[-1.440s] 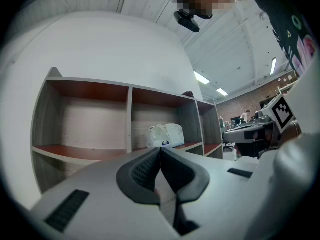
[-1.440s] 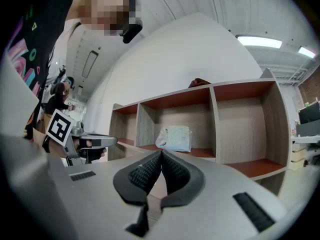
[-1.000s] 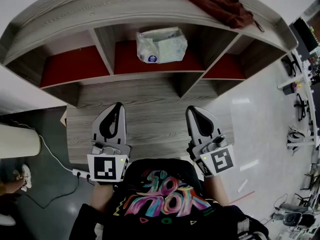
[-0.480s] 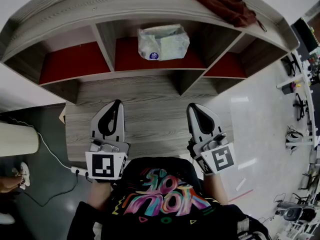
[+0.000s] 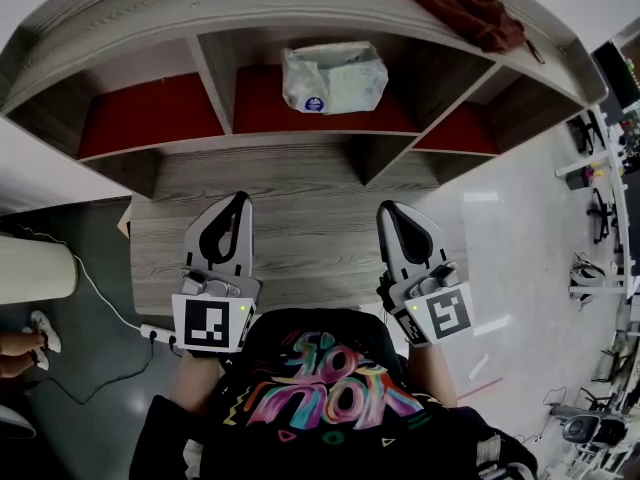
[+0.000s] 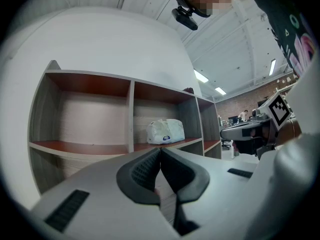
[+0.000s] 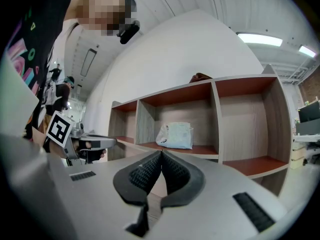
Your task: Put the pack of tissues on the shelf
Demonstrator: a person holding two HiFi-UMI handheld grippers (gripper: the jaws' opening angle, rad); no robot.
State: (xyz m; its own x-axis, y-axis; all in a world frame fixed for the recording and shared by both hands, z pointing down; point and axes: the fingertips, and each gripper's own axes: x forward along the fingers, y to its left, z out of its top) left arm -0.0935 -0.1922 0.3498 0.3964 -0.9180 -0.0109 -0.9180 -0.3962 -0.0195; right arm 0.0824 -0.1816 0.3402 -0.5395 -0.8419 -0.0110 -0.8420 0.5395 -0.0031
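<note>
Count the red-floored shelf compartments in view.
3, side by side: the left compartment, empty; the middle compartment, holding the pack of tissues; the right compartment, only partly visible. Any below can't be seen.

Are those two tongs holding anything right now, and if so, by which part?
Nothing is held. The left tongs and the right tongs are both shut and empty; the pack of tissues lies on the shelf.

Wears a black top with a swirled pink, teal and orange print. Pale grey left tongs and right tongs, black ribbed pads, each backed by a white cube bearing a black square marker.
</note>
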